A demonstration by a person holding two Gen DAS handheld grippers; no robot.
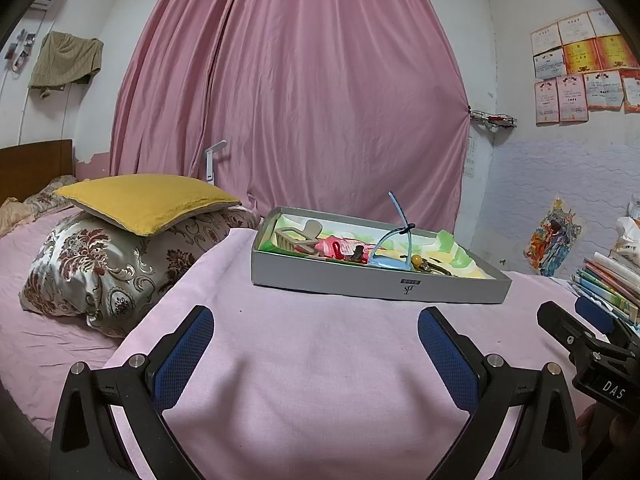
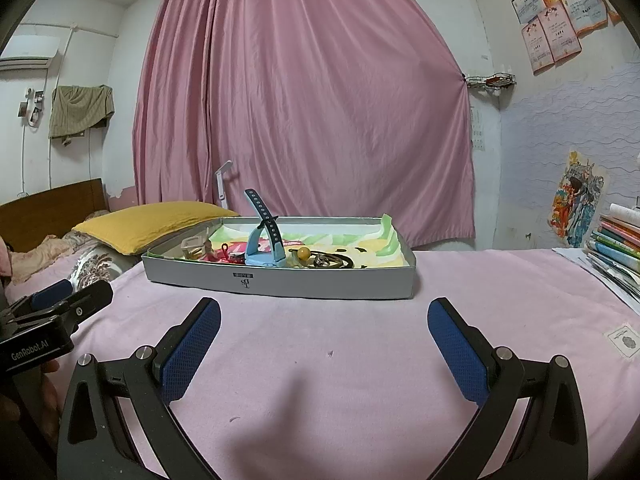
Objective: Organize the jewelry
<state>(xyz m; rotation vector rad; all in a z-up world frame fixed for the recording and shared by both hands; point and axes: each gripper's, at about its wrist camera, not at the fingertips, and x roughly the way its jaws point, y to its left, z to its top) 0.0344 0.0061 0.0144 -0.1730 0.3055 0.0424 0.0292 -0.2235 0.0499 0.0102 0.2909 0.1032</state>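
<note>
A shallow grey box (image 1: pixel 376 280) (image 2: pixel 280 282) sits on the pink-covered table, ahead of both grippers. Inside lie a beige claw hair clip (image 1: pixel 300 238) (image 2: pixel 192 247), a red item (image 1: pixel 338 249) (image 2: pixel 224 254), a blue watch with its strap standing up (image 1: pixel 390 240) (image 2: pixel 260 236), an amber bead (image 1: pixel 416 258) (image 2: pixel 305 253) and dark rings (image 2: pixel 334 261). My left gripper (image 1: pixel 316 334) is open and empty, hovering over the cloth short of the box. My right gripper (image 2: pixel 324 324) is open and empty, likewise short of the box.
A yellow cushion (image 1: pixel 144 200) on a floral pillow (image 1: pixel 100 272) lies on the bed to the left. A stack of books (image 2: pixel 618 248) stands at the table's right edge. A pink curtain (image 1: pixel 296 92) hangs behind. The right gripper's body shows at the left view's right edge (image 1: pixel 588 344).
</note>
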